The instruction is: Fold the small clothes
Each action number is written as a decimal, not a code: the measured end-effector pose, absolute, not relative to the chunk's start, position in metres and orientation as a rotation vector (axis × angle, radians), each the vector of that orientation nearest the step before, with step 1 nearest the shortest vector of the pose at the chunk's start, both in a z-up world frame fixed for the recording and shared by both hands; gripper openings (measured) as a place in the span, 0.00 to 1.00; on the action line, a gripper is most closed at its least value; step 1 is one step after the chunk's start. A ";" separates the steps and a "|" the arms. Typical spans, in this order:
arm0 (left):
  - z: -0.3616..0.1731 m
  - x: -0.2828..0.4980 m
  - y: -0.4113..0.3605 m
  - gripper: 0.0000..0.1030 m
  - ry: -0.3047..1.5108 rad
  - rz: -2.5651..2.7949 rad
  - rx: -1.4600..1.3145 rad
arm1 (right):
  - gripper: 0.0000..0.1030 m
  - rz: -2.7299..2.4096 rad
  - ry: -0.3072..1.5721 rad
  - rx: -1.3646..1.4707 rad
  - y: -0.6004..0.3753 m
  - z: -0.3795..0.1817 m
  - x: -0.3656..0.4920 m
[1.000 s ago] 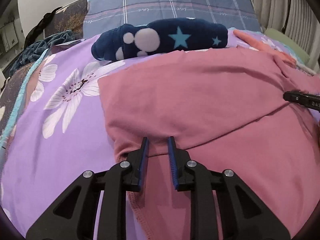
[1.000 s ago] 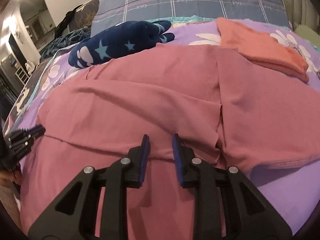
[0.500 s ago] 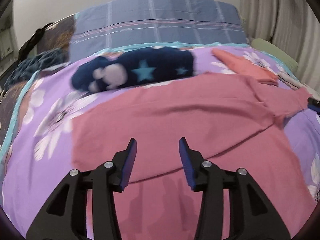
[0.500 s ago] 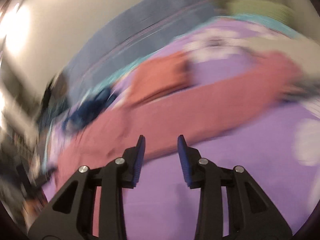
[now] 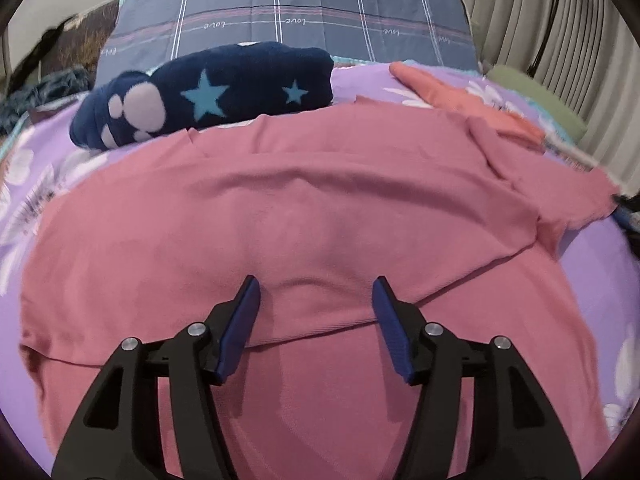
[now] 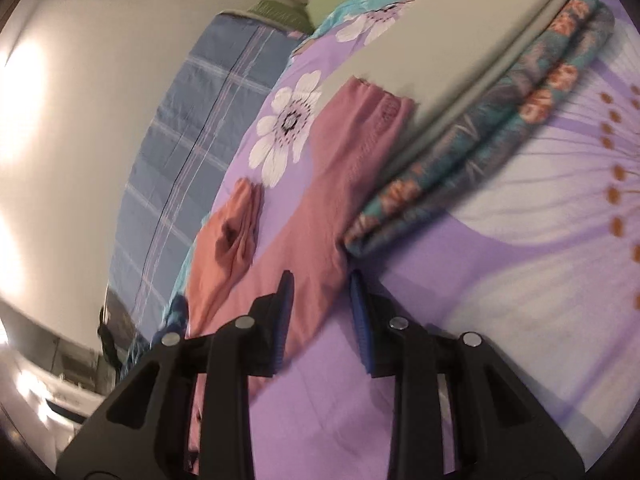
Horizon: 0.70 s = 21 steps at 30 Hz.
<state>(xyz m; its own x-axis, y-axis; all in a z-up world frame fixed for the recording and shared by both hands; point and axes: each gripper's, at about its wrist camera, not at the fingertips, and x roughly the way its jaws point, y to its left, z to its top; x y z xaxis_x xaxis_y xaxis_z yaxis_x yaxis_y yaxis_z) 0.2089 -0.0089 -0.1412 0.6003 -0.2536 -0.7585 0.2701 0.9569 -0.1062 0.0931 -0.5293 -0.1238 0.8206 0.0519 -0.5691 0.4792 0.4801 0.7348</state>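
Note:
A dusty pink shirt [image 5: 304,216] lies spread on the purple flowered bedsheet [image 5: 48,168], folded over once, with a fold edge running across near my left gripper. My left gripper [image 5: 316,300] is open and empty just above the shirt's middle. One pink sleeve [image 6: 340,168] stretches out to the right side of the bed. My right gripper [image 6: 320,292] is open, tilted, with its fingers either side of that sleeve's near part. Its tip [image 5: 626,216] shows at the right edge of the left wrist view.
A navy star-patterned fleece roll [image 5: 208,92] lies behind the shirt. A folded orange garment [image 5: 460,96] [image 6: 228,240] lies at the back right. A stack of folded clothes, grey-green over teal floral [image 6: 480,92], touches the sleeve's cuff. A blue plaid pillow [image 5: 288,20] stands at the head.
Both grippers have opened and let go of the shirt's folded edge. The left pulled back over the shirt's middle. The right swung away to the outstretched sleeve by the folded stack.

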 end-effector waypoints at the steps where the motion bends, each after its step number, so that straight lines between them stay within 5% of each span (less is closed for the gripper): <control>1: -0.142 0.209 -0.008 0.62 0.875 -0.315 0.007 | 0.24 -0.299 0.561 1.063 -0.531 -0.126 0.098; 5: -0.142 0.208 -0.011 0.66 0.869 -0.330 0.008 | 0.03 -0.398 0.481 1.172 -0.533 -0.130 0.104; 14: -0.142 0.208 -0.001 0.67 0.860 -0.370 -0.067 | 0.03 0.082 0.374 0.900 -0.403 -0.037 0.169; 21: -0.141 0.206 0.038 0.67 0.825 -0.449 -0.336 | 0.03 0.478 0.655 0.487 -0.215 -0.060 0.202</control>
